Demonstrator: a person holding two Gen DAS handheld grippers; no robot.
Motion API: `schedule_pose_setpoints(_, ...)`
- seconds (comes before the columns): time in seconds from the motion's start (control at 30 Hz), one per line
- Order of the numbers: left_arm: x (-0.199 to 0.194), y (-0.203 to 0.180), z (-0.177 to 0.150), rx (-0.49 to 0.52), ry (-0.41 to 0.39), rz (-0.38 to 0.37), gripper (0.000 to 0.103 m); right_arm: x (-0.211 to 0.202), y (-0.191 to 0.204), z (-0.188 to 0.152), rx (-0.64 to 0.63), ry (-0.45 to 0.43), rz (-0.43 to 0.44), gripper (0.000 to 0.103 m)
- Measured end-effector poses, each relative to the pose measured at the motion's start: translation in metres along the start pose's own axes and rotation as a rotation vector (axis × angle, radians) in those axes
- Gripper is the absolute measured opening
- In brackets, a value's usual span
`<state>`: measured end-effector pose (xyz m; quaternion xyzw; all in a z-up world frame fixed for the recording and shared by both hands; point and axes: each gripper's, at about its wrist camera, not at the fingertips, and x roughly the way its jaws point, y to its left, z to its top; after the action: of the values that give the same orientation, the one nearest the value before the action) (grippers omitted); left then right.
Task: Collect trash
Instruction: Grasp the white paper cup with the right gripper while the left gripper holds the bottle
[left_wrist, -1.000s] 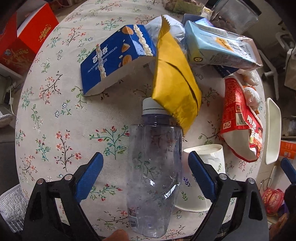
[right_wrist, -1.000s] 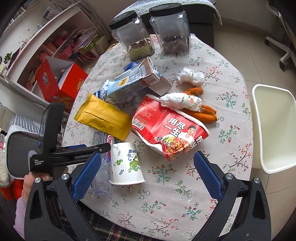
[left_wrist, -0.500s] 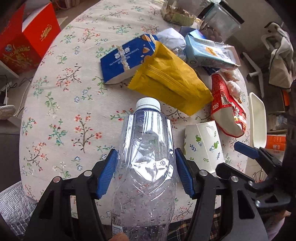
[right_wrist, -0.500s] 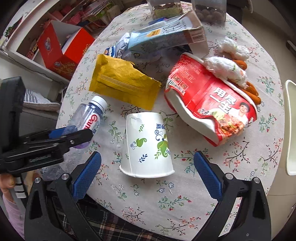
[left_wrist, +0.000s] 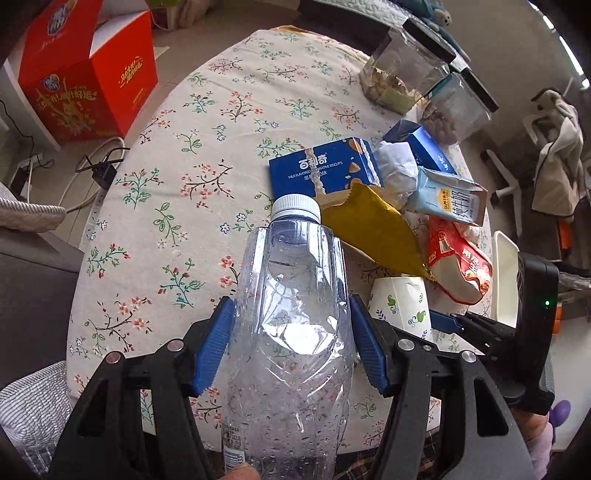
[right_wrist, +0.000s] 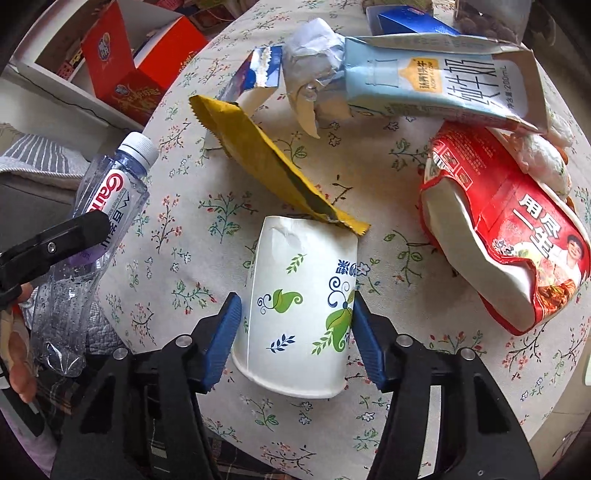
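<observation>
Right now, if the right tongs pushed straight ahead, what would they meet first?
The right tongs already straddle the upside-down paper cup, so it goes first. Beyond it lies the yellow wrapper, its near corner resting on the cup; depth past that is unclear.

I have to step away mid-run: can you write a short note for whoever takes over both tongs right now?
Left tongs: shut on the plastic bottle, lifted at the near table edge.
Right tongs: pads against both sides of the upside-down paper cup, which is on the tablecloth.
On the table: yellow wrapper, red noodle bag, milk carton, blue biscuit box, crumpled paper.
No bin is visible.
</observation>
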<state>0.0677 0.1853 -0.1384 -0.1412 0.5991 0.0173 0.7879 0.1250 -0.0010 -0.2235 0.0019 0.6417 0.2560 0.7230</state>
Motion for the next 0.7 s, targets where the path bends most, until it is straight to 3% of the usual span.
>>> schedule_pose_setpoints(0.3, -0.010, 0.000, 0.008, -0.026, -0.064, -0.042, 0.062, -0.043, 0.010, 0.004, -0.015, -0.137, 0.034, 0.055)
schedule_pose_setpoints(0.7, -0.035, -0.053, 0.020, 0.046, -0.283, -0.016, 0.062, -0.134, -0.017, 0.002, 0.044, -0.556, -0.063, 0.055)
